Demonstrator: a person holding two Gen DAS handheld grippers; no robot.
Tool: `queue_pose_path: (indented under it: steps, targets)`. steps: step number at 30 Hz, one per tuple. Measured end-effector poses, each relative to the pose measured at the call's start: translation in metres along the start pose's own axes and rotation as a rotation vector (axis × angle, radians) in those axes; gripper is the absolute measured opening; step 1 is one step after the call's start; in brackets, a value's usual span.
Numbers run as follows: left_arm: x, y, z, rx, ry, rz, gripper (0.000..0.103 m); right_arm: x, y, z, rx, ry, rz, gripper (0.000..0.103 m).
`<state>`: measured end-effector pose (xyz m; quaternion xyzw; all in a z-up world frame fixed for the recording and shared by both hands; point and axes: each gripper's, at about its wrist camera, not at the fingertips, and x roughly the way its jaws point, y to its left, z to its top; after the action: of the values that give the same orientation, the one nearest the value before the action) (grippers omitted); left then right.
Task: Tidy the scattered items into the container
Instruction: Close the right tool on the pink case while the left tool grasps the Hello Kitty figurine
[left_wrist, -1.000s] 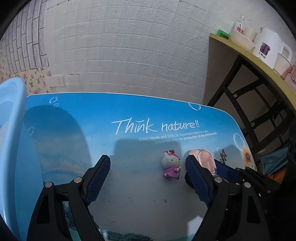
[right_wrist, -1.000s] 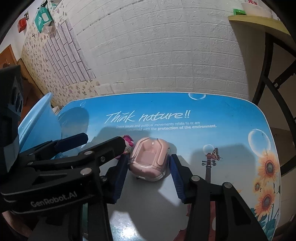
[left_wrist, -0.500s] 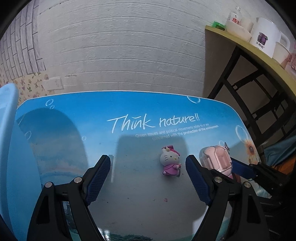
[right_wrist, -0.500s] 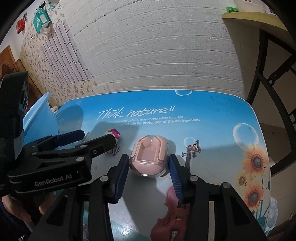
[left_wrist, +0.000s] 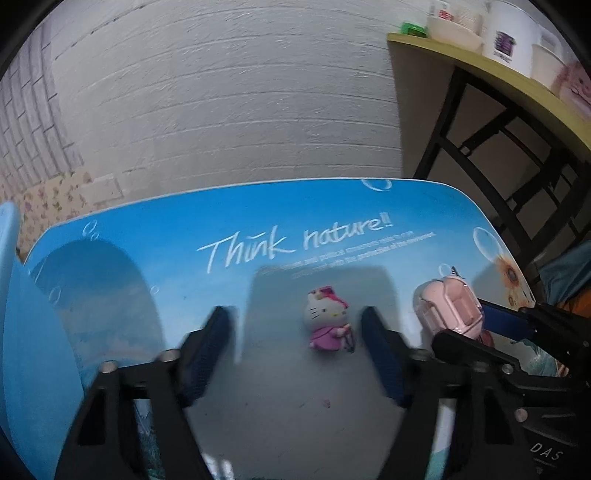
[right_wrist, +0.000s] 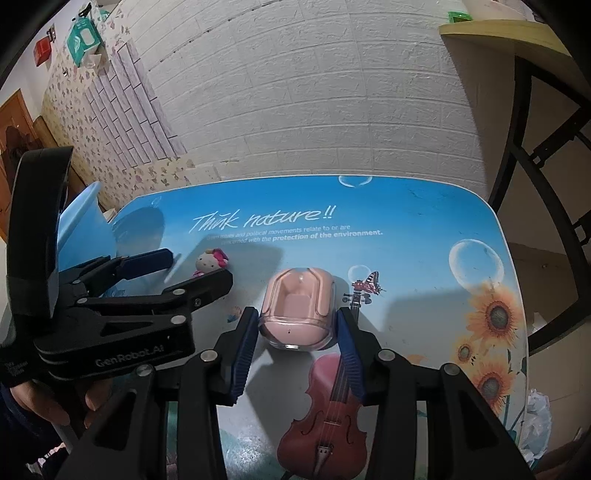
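A small white cat figure in a pink dress (left_wrist: 327, 325) stands on the blue printed table (left_wrist: 147, 258). My left gripper (left_wrist: 295, 321) is around it with its jaws closing; the figure stands near the right pad and neither pad touches it. To the right, my right gripper (right_wrist: 298, 314) is shut on a pink earbud case (right_wrist: 295, 306), both pads pressing its sides just above the table. The case (left_wrist: 448, 310) also shows in the left wrist view. A light blue container (right_wrist: 85, 221) stands at the table's left edge.
A yellow shelf (left_wrist: 480, 70) on a black frame stands to the right and carries white cups and jars. A white brick wall runs behind the table. A person's hand (right_wrist: 55, 406) holds the left gripper (right_wrist: 195, 267). Crumpled white paper (right_wrist: 535, 424) lies at the table's right edge.
The left gripper's jaws have narrowed around the cat figure and the view has rolled slightly. The right gripper has carried the pink case to the right, away from the figure.
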<state>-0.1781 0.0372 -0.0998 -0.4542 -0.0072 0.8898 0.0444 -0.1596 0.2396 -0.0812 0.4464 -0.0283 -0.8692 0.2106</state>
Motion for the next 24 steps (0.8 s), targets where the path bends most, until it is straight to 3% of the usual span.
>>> queue_pose_path:
  steps: [6,10,24]
  targets:
    - [0.0,-0.007,0.0,0.037,-0.014,-0.001,0.042,0.0,0.002,0.001,0.0,-0.003,-0.008,0.047]
    - [-0.003,-0.009,-0.002,0.068,-0.016,-0.025,0.022,0.001,0.005,0.003,-0.005,-0.012,-0.011,0.054]
    - [-0.01,-0.001,-0.006,0.062,-0.015,-0.047,0.022,0.012,0.009,0.011,-0.043,-0.006,-0.05,0.054]
